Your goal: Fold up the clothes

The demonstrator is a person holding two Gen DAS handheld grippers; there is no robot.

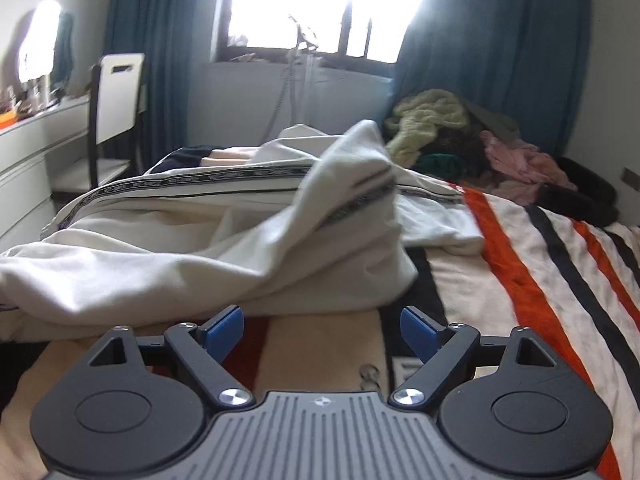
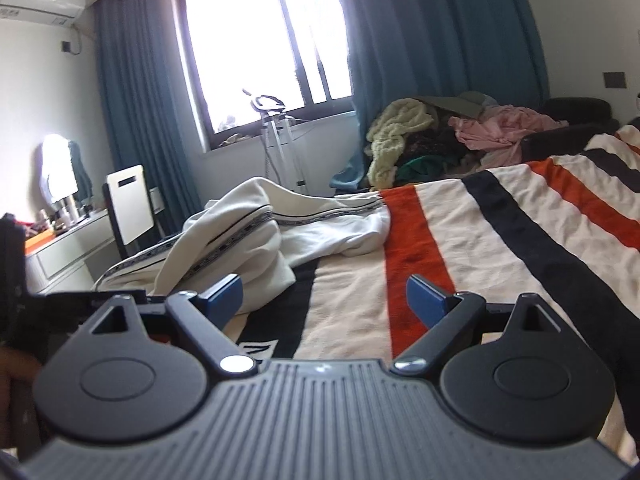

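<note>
Lying crumpled on the left part of one striped blanket point(image 1: 520, 280): one cream garment with dark patterned trim bands point(image 1: 208, 224), bunched and partly heaped toward its middle. Shown again in the right wrist view at left, mid-distance point(image 2: 256, 236), resting on the same blanket of cream, orange and black stripes point(image 2: 500, 240). Hovering just near of the garment: left gripper point(image 1: 322, 330), two blue-tipped fingers spread wide, holding nothing. Hovering above the blanket, right of the garment: right gripper point(image 2: 324, 298), two fingers likewise spread wide, holding nothing. Heaped at the far right of the bed: one pile of mixed clothes point(image 1: 472, 140), with pale yellow, pink and dark items; seen also from the right wrist point(image 2: 448, 136). Standing at far left: one white chair point(image 1: 118, 96). Framing one bright window point(image 2: 264, 36): two teal curtains point(image 2: 432, 32).
</note>
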